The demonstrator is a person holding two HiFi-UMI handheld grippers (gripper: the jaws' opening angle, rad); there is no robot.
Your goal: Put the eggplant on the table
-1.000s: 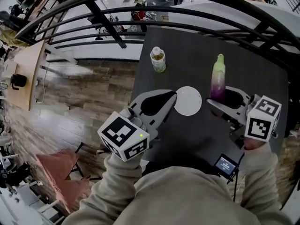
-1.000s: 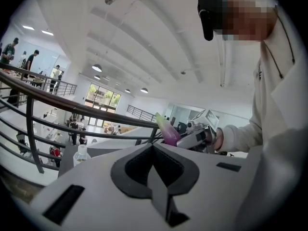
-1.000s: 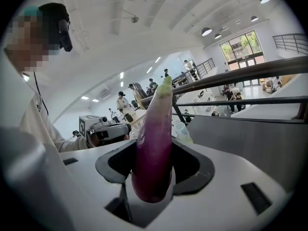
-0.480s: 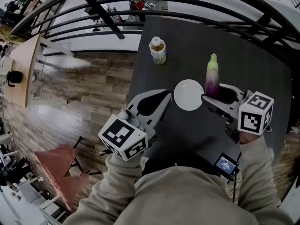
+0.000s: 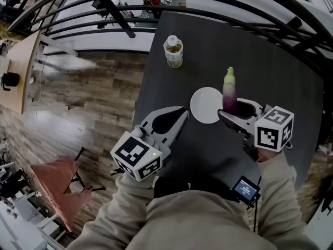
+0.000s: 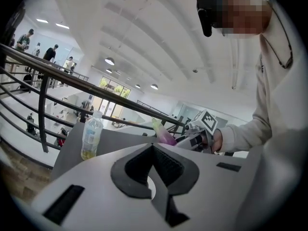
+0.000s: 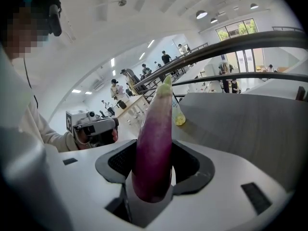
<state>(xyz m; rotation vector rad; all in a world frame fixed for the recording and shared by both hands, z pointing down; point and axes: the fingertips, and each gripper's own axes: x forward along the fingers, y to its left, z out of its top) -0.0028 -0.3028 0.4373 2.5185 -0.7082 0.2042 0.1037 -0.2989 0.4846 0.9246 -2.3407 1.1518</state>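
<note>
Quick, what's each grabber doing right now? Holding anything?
Left gripper: closed, holding nothing.
Right gripper: closed on the eggplant.

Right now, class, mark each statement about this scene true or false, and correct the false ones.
1. The right tool grips the eggplant. True.
2. The eggplant lies flat on the white plate. False: it stands upright in the right tool, beside the plate.
3. The bottle stands upright on the table. True.
4. The left tool holds the bottle. False: it is shut and empty, well apart from the bottle.
</note>
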